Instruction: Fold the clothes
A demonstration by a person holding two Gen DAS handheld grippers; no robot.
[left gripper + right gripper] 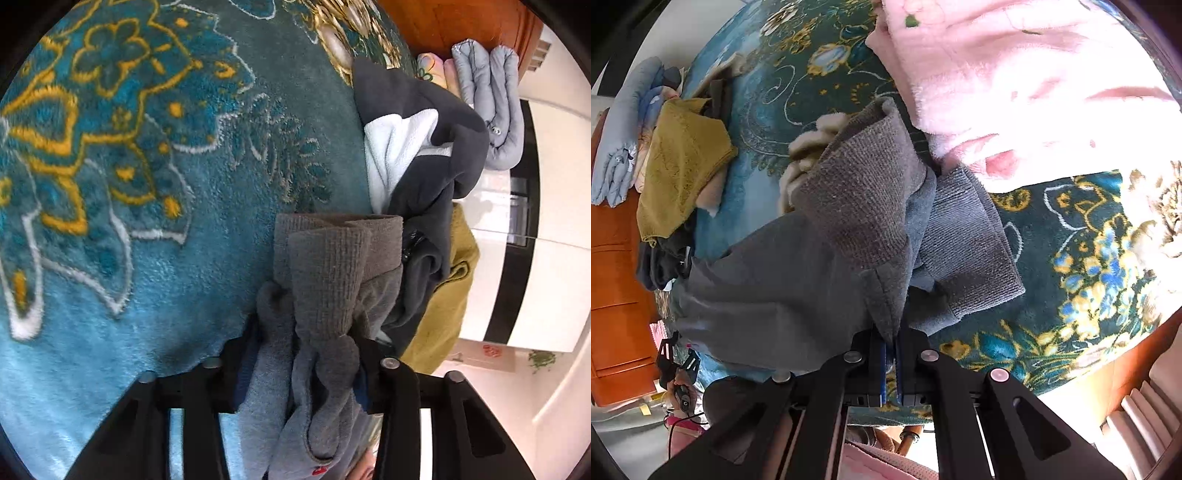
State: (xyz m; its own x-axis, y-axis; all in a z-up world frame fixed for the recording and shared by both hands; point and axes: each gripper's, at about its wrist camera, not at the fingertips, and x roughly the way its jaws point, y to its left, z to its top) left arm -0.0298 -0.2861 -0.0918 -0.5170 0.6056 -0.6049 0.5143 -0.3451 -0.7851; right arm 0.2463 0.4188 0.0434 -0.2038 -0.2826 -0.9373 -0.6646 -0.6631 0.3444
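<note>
Both grippers have hold of one grey knitted garment (857,206) over the teal patterned blanket (147,221) that covers the work surface. Nearest, the right gripper (891,354) is pinched fully together on a fold of the grey cloth, its blue pads almost meeting with only a thin edge of fabric between them. The left gripper (306,354) stands a little way apart around a thick bunched part of the same garment, the ribbed cuffs (332,251) hanging just ahead of it; whether its pads bite or merely cradle the cloth I cannot tell. The garment lies crumpled and doubled over itself on the blanket, so this looks like the laying-out stage, before any proper fold. Next, I judge, the two ends want drawing apart and settling flat, without dragging the blanket's pile. Just beyond sits a dark fleece with a pale lining (413,147), touching a mustard knit (683,162), and a pink fluffy garment (1015,85) lies on the other side. Farthest off, a rolled pale-blue quilted item (487,96) rests by the wooden furniture (617,295).
</note>
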